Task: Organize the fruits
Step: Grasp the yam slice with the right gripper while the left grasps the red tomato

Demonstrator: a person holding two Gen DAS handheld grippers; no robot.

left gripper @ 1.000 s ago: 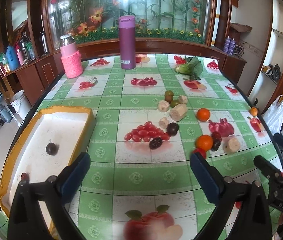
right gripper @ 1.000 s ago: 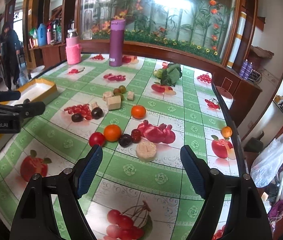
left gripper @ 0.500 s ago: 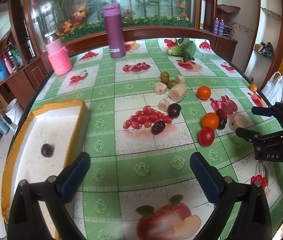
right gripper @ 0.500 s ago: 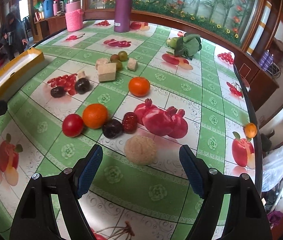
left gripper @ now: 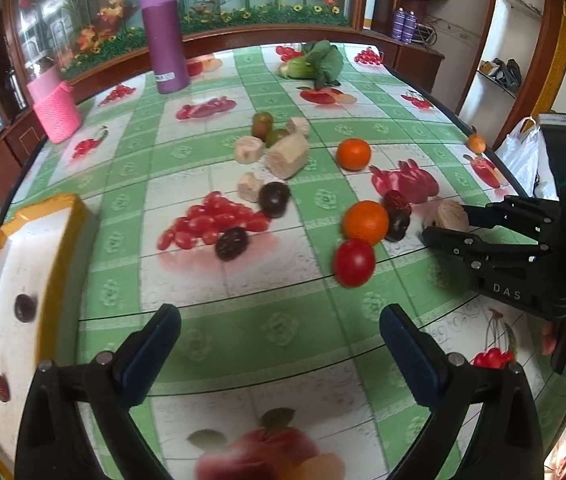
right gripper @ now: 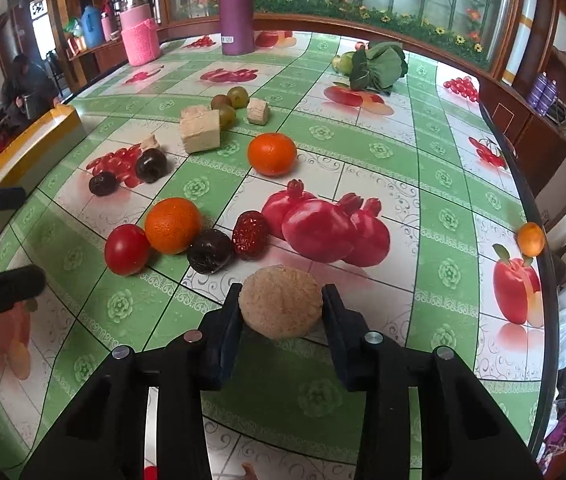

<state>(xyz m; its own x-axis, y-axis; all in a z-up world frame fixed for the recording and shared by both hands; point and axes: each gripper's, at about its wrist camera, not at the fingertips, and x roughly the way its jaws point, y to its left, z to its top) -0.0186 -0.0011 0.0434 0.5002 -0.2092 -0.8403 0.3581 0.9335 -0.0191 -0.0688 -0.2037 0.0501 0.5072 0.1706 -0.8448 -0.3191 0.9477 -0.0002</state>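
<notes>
Right wrist view: the right gripper [right gripper: 282, 308], jaws just closing, clamps the tan round fruit piece [right gripper: 280, 301]. Just behind it crowd a dark plum [right gripper: 210, 256], red date [right gripper: 250, 234], orange [right gripper: 172, 225] and tomato [right gripper: 127, 249] (touching in a row). The left gripper [left gripper: 281, 346] hangs open.

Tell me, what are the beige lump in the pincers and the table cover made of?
Lump: looks like a peeled, cut piece of fruit or root, matte and grainy; unsure which. Table cover: probably glossy plastic or oilcloth, since its printed fruit and green checks shine.
</notes>
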